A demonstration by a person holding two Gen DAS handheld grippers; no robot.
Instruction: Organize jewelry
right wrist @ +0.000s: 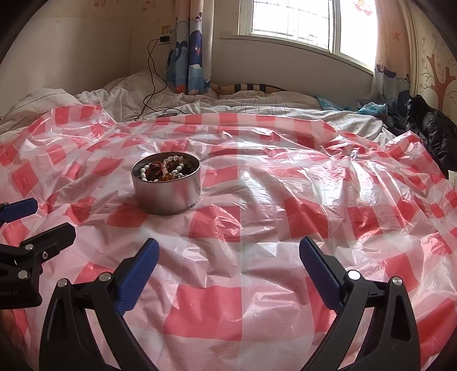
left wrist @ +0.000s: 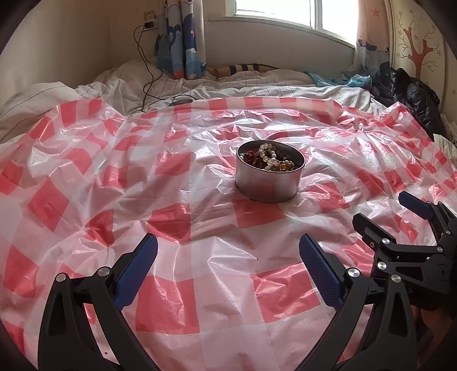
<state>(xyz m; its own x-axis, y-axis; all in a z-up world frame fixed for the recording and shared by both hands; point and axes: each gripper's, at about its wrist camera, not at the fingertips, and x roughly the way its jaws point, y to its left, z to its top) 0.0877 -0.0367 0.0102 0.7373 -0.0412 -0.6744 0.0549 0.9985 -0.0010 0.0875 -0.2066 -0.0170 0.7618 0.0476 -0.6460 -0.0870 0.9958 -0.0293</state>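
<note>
A: Much left?
B: Seemingly nothing. The beads (left wrist: 270, 157) lie heaped in the tin (left wrist: 270, 182) on the bed's checked sheet (left wrist: 171, 217).
A: Tools?
B: Left tool (left wrist: 228, 251) and right tool (right wrist: 228, 254) both gape, empty.

Daylight from the overexposed window (right wrist: 300, 20) glares on crinkled plastic sheet (right wrist: 271, 177); fisheye edges darken.

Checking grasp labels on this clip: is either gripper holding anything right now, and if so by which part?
Nothing is held. The left gripper and right gripper are both open over the checked sheet; the beads lie in the tin, untouched.
</note>
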